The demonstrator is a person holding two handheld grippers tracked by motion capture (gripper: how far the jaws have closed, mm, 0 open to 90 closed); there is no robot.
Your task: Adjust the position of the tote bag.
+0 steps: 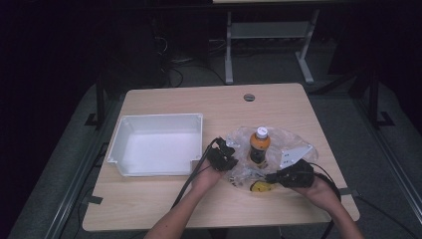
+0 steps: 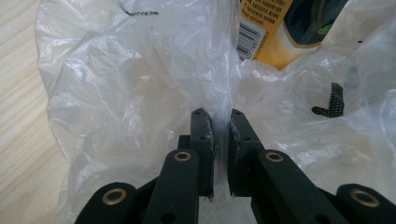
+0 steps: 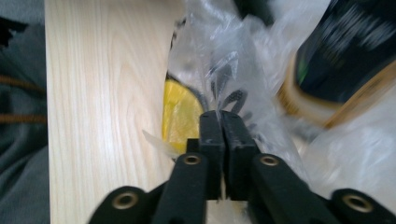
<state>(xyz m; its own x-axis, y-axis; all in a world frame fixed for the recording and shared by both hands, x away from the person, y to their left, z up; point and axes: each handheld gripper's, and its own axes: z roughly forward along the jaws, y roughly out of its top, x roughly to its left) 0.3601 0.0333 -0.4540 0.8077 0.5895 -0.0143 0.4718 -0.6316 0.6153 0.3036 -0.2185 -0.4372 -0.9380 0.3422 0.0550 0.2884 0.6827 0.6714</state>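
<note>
A crumpled clear plastic bag (image 1: 284,141) lies right of the table's middle, and an orange drink bottle (image 1: 259,144) with a white cap stands upright in it. My left gripper (image 1: 230,160) pinches the bag's left edge; in the left gripper view the film (image 2: 140,84) runs between its nearly closed jaws (image 2: 218,114), below the bottle's label (image 2: 266,28). My right gripper (image 1: 269,177) is at the bag's near edge, its jaws (image 3: 220,114) shut on a fold of the bag (image 3: 224,56). A yellow item (image 3: 180,116) lies under the plastic beside them, with the bottle (image 3: 345,51) blurred at the right.
An empty white bin (image 1: 157,144) stands on the wooden table (image 1: 149,199), just left of my left hand. A round cable hole (image 1: 249,97) sits near the table's far edge. The yellow item (image 1: 259,187) lies close to the table's front. Cables trail back from both grippers.
</note>
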